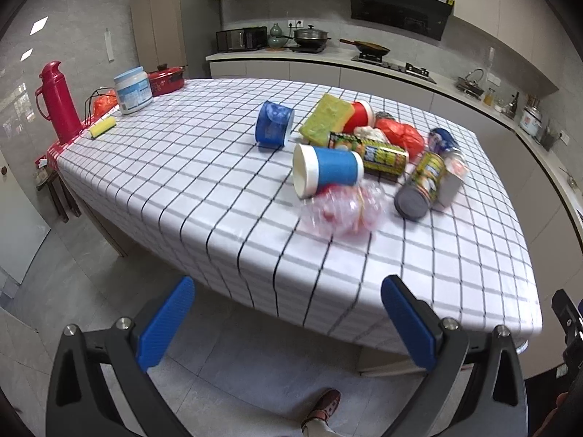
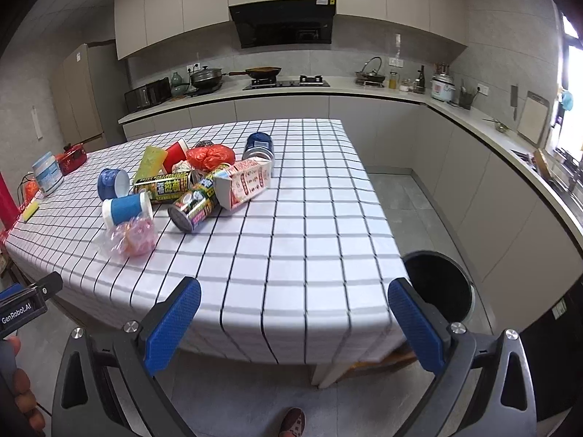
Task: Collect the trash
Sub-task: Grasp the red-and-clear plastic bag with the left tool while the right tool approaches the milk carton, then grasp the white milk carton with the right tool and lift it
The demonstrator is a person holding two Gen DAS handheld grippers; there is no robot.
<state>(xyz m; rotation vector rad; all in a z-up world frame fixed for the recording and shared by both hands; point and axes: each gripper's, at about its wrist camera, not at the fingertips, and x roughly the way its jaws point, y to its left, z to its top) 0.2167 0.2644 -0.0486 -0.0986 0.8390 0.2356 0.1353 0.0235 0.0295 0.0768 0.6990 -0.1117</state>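
Big checked worktop point(image 2: 291, 255) fills both views, its cloth smooth and glossy, hanging over the near edge. Down on the floor at its right corner sits the round black bin point(image 2: 437, 291), mouth open. The trash is heaped toward the worktop's far side, well apart from both tools: a pink-and-white carton point(image 2: 244, 182) lying flat, printed cans point(image 2: 195, 205) on their sides, a blue paper cup point(image 2: 125, 209) tipped over, a crinkly clear bag point(image 2: 125, 238), an orange bag point(image 2: 209, 156), a yellow-green sponge point(image 1: 326, 118).

Left gripper point(image 1: 288, 324) hovers short of the near edge, fingers spread wide, holding nothing. Right gripper point(image 2: 295, 324), same story: wide apart, nothing between them.

Risks, as I judge them: those cans are round and slick, so a nudge could roll them off the edge. The thin bag could slip out of a pinch, and squeezing the cup could crush it.
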